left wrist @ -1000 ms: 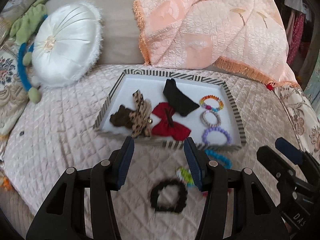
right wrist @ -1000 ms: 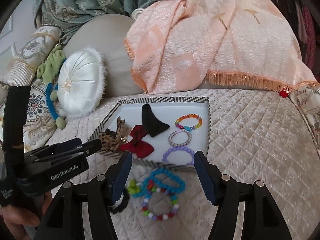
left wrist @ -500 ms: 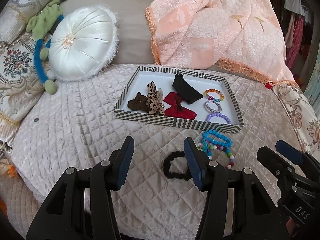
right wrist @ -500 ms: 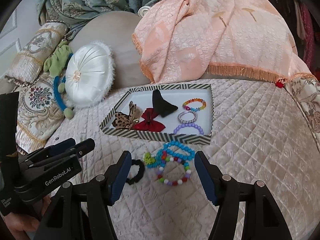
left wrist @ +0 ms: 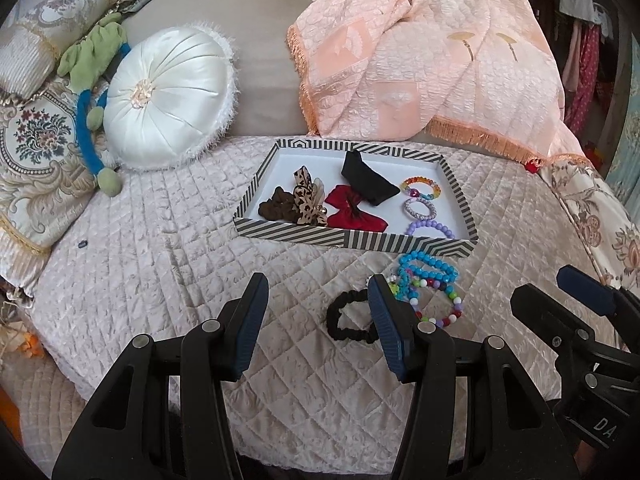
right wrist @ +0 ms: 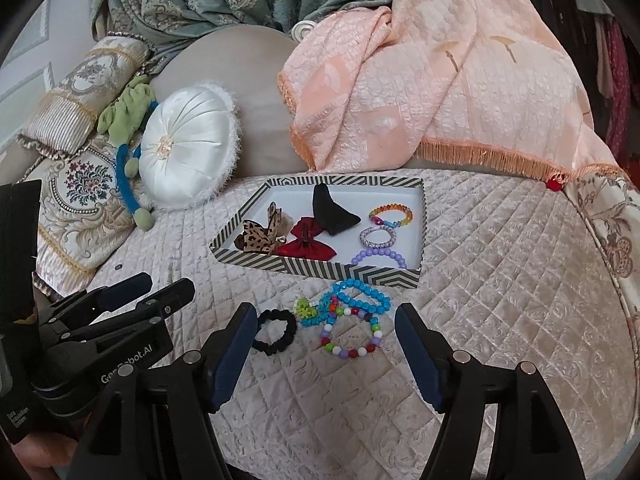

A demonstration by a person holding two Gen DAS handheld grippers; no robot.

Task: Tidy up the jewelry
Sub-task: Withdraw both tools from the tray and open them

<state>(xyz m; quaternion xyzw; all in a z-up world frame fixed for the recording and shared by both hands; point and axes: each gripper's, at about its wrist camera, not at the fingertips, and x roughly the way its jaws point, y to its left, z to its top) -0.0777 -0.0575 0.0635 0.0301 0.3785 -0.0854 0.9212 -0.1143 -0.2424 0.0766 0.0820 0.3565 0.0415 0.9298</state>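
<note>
White lettering reading "GenRobot.AI" runs along the black body of the left gripper [right wrist: 132,292] where it shows in the right wrist view, and the letters "DA" can be read on the black body of the right gripper [left wrist: 560,284] at the edge of the left wrist view; smaller white print on the left unit is too small to read. Behind the quilted pale pink bedspread [left wrist: 152,264] lie a round white satin cushion [left wrist: 172,98], a green and blue plush toy [left wrist: 94,68], floral embroidered pillows [left wrist: 38,148] and a peach fringed quilted throw [left wrist: 424,60]. A rectangular tray with a black-and-white striped rim [right wrist: 256,258] rests on the bedspread and holds a leopard-print bow [right wrist: 260,234], a brown scrunchie [left wrist: 276,206], a red bow [right wrist: 308,240], a black fabric piece [right wrist: 330,212], a rainbow bead bracelet [right wrist: 390,216], a silver bracelet [right wrist: 378,237] and a lilac bead bracelet [right wrist: 380,257]. Just in front of the tray, on the cover, lie a black scrunchie [right wrist: 274,330], turquoise bead bracelets [right wrist: 360,298], a multicoloured bead bracelet [right wrist: 352,336] and a small green bead piece [right wrist: 306,307]. Both grippers hover above the cover with fingers spread and nothing between them; the right one's jaws have just been opening.
</note>
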